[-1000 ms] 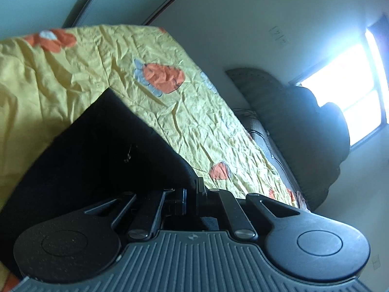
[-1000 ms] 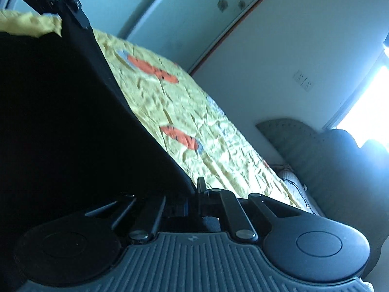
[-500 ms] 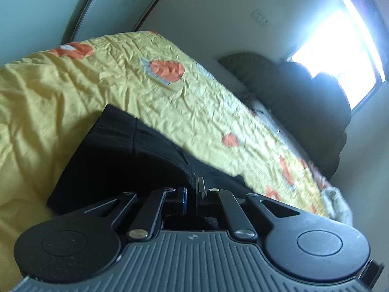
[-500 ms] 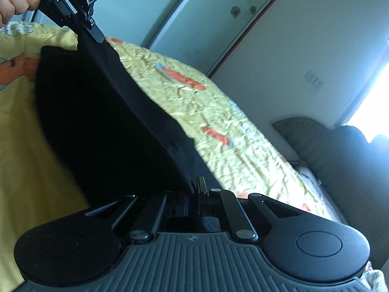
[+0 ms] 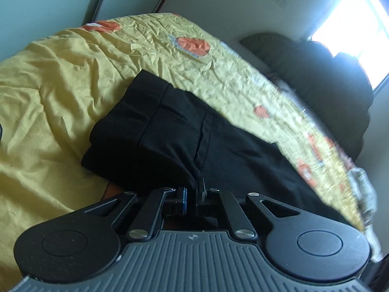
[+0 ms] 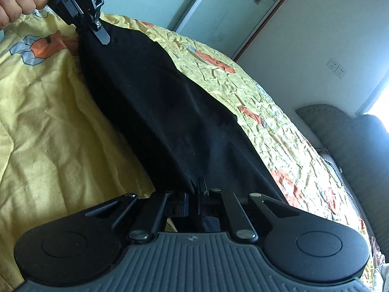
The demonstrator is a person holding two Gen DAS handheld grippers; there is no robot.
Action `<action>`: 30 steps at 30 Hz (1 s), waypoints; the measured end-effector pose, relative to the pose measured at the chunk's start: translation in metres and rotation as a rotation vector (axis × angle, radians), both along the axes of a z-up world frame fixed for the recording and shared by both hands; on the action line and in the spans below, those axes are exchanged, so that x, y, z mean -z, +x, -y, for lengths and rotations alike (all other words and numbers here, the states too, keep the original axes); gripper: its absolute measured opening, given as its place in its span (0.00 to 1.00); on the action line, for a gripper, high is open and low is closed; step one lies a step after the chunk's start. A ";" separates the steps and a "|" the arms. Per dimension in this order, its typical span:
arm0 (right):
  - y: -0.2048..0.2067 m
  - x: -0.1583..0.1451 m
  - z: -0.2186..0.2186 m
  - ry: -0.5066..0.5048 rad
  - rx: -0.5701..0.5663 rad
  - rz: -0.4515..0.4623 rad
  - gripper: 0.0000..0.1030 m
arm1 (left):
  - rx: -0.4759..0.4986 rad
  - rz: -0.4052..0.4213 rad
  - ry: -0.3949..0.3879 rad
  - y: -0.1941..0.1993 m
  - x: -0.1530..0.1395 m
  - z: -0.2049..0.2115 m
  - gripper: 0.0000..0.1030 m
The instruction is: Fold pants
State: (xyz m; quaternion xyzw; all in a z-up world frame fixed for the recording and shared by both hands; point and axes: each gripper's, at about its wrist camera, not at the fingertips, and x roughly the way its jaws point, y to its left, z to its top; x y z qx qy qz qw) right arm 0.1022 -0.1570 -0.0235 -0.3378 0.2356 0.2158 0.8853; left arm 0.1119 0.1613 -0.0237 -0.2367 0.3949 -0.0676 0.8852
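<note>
Black pants (image 5: 175, 131) lie across a yellow bedspread (image 5: 48, 97) with orange flowers. In the left wrist view their waistband end rests on the bed, and my left gripper (image 5: 197, 185) is shut on a fold of the cloth at its near edge. In the right wrist view the pants (image 6: 175, 112) stretch between the two grippers. My right gripper (image 6: 197, 185) is shut on the near corner. The left gripper (image 6: 101, 35), held by a person's hand (image 6: 14, 0), pinches the far corner low over the bed.
The bed runs toward a dark padded headboard (image 5: 340, 92) under a bright window (image 5: 359, 24). A pale wall with a socket (image 6: 336, 67) and a sliding wardrobe door (image 6: 218, 12) with flower stickers stand behind the bed. The bedspread (image 6: 48, 133) lies bare on the left.
Both grippers have come down toward the bed with the pants. The cloth that hung up in front of the cameras now lies lower and flatter, showing the waistband end on the bedspread.
</note>
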 end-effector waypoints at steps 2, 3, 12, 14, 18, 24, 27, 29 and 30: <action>0.002 0.006 0.003 0.008 0.002 -0.018 0.06 | -0.002 -0.011 0.013 0.001 0.002 0.003 0.06; 0.001 0.005 0.005 0.011 0.002 -0.014 0.06 | -0.002 -0.012 0.018 0.001 0.001 0.003 0.06; -0.009 0.018 0.002 -0.015 0.047 0.050 0.17 | -0.042 -0.066 0.095 -0.018 -0.022 -0.002 0.26; -0.015 0.015 0.006 -0.016 0.063 0.060 0.23 | -0.056 -0.060 0.154 -0.026 -0.032 0.002 0.22; -0.029 0.004 0.031 0.068 0.098 0.003 0.44 | -0.039 -0.004 0.220 -0.045 -0.060 0.013 0.22; -0.038 -0.019 0.134 0.453 0.299 -0.121 0.51 | 0.150 0.125 0.225 -0.037 -0.089 0.067 0.28; -0.038 -0.025 0.217 0.770 0.547 -0.068 0.70 | 0.309 0.142 0.219 -0.015 -0.081 0.119 0.31; -0.037 -0.021 0.269 0.952 0.701 -0.037 0.73 | 0.409 0.146 0.231 -0.004 -0.072 0.159 0.34; -0.035 -0.018 0.291 1.017 0.768 -0.034 0.73 | 0.458 0.151 0.239 -0.001 -0.066 0.179 0.35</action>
